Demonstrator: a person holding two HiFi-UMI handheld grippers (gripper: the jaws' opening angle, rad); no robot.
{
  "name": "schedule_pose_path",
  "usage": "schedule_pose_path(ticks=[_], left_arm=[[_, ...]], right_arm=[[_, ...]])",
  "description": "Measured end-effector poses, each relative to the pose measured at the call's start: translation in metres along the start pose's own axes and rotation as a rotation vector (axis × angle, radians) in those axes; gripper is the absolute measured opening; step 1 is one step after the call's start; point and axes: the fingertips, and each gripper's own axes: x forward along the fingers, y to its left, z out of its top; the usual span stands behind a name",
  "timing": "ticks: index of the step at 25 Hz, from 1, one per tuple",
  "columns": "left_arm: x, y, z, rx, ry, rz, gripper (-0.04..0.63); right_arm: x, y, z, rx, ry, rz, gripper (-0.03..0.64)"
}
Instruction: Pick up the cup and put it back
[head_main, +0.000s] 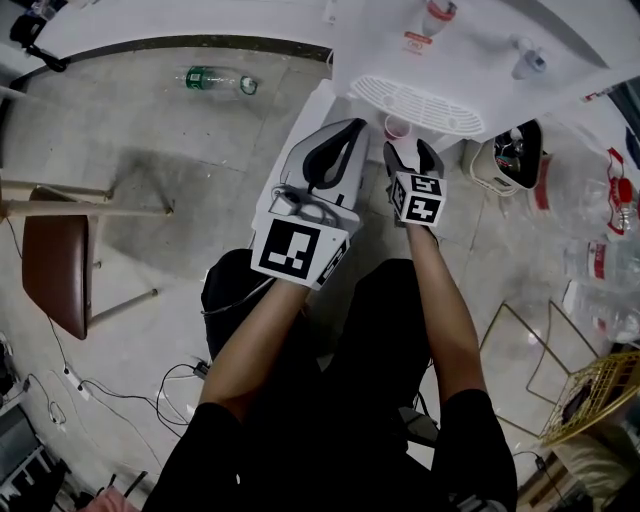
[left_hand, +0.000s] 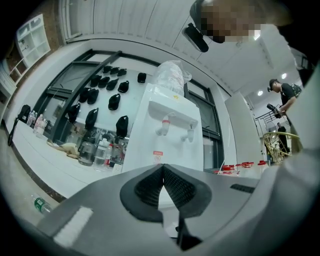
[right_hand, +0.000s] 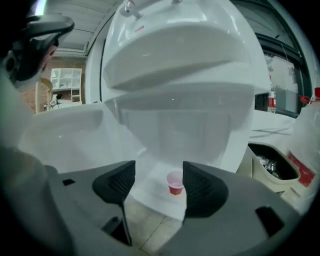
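Cup: a small red cup (right_hand: 174, 183) with a pale inside stands upright on the white ledge (right_hand: 150, 192) low on the water dispenser (right_hand: 185, 75). In the head view the cup (head_main: 397, 127) peeks out just under the edge of the drip grille (head_main: 420, 105).

Right gripper: the right gripper (right_hand: 159, 187) has its jaws spread wide with nothing between the pads. It is short of the cup and aimed down at it. In its own view the cup sits close to the right-hand jaw, off the middle of the gap.

Left gripper: the left gripper (left_hand: 162, 167) has its jaws pressed together on nothing. It is held level beside the right one (head_main: 413, 150), facing the dispenser front.

Step in hand: the reach for the cup, by my reading; the pick-up is not yet made.

Doing it well: shift sideways until the cup is centred in the gap, then come in low under the overhang. Keep both pads clear of the rim until they flank the wall, and close gently, since so light a cup is likely to tip or crush.

Watch: the grille above leaves little headroom, so lift only after drawing back.
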Motion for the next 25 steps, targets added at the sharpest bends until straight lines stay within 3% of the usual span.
schedule_pose_path(ticks=[8, 25], left_arm=[[0.001, 0.007, -0.008, -0.014, 0.016, 0.003, 0.006], [0.005, 0.018, -0.016, -0.051, 0.037, -0.005, 0.006]], right_arm=[[0.063, -0.026, -0.041, 0.041, 0.119, -0.045, 0.296], [0.130, -0.059, -0.084, 0.091, 0.267, -0.131, 0.333]])
